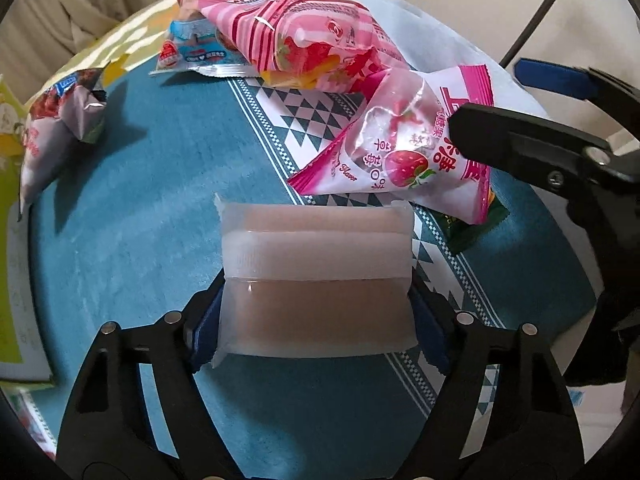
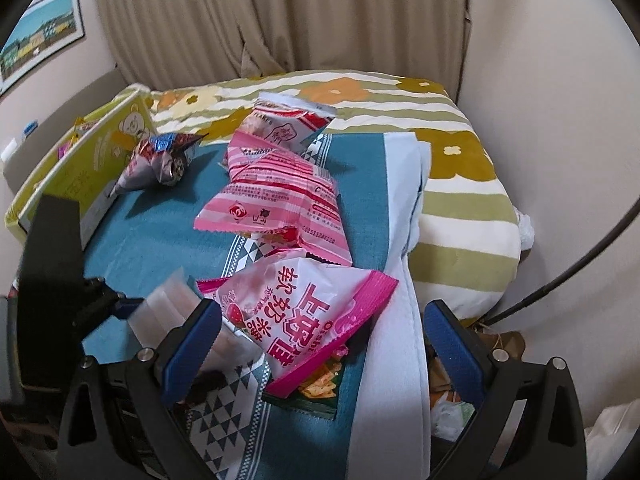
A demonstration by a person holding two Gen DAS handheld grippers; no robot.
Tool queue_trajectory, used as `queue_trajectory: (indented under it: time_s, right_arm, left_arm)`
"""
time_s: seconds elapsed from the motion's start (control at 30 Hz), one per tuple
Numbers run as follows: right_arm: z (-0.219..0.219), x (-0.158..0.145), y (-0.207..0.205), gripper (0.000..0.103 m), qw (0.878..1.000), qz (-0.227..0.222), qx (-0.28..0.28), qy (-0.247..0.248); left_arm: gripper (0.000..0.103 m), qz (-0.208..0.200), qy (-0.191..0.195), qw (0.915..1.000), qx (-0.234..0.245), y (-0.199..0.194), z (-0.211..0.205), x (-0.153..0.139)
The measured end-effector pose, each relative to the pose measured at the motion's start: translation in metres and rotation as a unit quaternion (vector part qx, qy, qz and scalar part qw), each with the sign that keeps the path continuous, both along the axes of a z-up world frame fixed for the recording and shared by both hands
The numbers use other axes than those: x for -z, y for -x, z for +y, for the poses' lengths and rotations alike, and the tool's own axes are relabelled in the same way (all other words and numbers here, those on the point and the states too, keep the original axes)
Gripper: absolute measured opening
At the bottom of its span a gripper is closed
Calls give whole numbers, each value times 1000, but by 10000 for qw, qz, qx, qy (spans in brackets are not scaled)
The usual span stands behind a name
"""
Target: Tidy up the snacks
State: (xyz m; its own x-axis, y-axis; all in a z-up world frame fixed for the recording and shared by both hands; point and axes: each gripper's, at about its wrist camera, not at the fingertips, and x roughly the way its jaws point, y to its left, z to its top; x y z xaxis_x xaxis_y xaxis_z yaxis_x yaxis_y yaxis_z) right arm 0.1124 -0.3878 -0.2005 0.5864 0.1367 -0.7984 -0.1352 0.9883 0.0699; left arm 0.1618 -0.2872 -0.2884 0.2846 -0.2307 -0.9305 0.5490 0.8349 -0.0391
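Observation:
My left gripper (image 1: pixel 316 320) is shut on a translucent pack of pinkish wafers (image 1: pixel 316 276) and holds it above the teal cloth (image 1: pixel 160 184). The pack also shows in the right wrist view (image 2: pixel 168 308). My right gripper (image 2: pixel 324 336) is open, its jaws on either side of a pink and white strawberry candy bag (image 2: pixel 304 316), which also shows in the left wrist view (image 1: pixel 404 152). The right gripper's finger (image 1: pixel 520 140) reaches over that bag. A pink striped bag (image 2: pixel 280 196) and a white and red flakes bag (image 2: pixel 288 124) lie behind it.
A yellow-green box (image 2: pixel 96 160) stands at the table's left edge with a crumpled foil bag (image 2: pixel 160 160) beside it. A green packet (image 2: pixel 316 392) lies under the candy bag. A white cloth strip (image 2: pixel 400 240) and a flowered blanket (image 2: pixel 460 160) lie to the right.

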Motion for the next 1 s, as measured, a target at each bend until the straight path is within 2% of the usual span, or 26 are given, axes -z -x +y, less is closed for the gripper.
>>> queue_trajectory:
  time_s: [0.33,0.63,0.9,1.0]
  right_arm:
    - [13,4,-15,101,9975,26,-657,269]
    - [39,24,-23,101,9877,232,-1366,725]
    - [44,43,-28,100,9819,571,-1493,1012]
    - [46,45,-28,94,9816,607,-1530,966]
  left_arm:
    - [73,40,82,9999,-103,-5,34,0]
    - [73,69,47,9994,-351,-24,64,2]
    - [73,133,121,9989,-432,-45,84,7]
    - [73,140,133,9988,-460,-41,87,10]
